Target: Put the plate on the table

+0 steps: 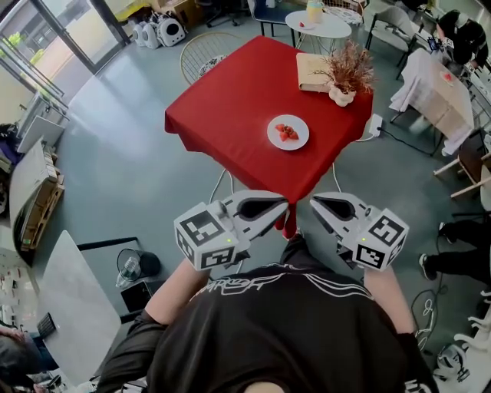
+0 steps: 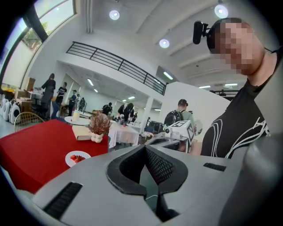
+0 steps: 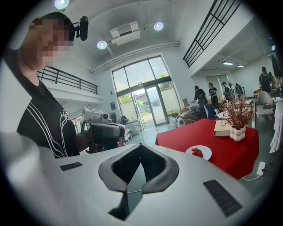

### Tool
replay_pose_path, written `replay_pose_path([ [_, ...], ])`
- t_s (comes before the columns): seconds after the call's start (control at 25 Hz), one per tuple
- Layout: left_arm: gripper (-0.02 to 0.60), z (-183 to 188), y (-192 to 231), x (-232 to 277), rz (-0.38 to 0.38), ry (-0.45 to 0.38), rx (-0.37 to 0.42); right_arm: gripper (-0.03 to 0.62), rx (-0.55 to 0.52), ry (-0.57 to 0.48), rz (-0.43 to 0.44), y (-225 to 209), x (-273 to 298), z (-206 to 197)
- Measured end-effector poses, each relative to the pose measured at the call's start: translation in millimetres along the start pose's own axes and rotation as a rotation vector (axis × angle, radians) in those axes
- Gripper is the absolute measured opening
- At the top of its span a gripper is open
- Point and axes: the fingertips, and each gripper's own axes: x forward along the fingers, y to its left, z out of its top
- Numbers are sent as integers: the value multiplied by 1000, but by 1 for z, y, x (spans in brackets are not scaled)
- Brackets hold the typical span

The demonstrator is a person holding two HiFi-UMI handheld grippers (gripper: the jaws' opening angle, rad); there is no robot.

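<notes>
A white plate (image 1: 288,132) with red strawberries rests on the red-clothed table (image 1: 230,107), toward its near right side. The same plate (image 2: 78,158) shows at lower left in the left gripper view, and the plate (image 3: 198,152) lies right of centre in the right gripper view. My left gripper (image 1: 285,206) and right gripper (image 1: 313,203) are held close to the person's chest, tips pointing at each other, well short of the table. Both are shut and empty. The left gripper (image 2: 144,148) faces the right one, and the right gripper (image 3: 140,145) faces the left one.
A dried-flower vase (image 1: 343,94) and a book (image 1: 312,72) stand at the table's far right. A round white table (image 1: 323,23), wire chairs (image 1: 203,52) and other tables with people surround it. A cable and power strip (image 1: 376,124) lie right of the table.
</notes>
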Motion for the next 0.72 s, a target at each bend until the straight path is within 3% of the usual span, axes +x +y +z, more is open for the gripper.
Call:
replay_pose_path([
  [0.4, 8, -20, -10, -24, 22, -7, -22, 6, 13, 19, -9, 22, -1, -10],
  [0.72, 8, -19, -19, -22, 33, 25, 53, 6, 3, 13, -3, 31, -1, -6],
])
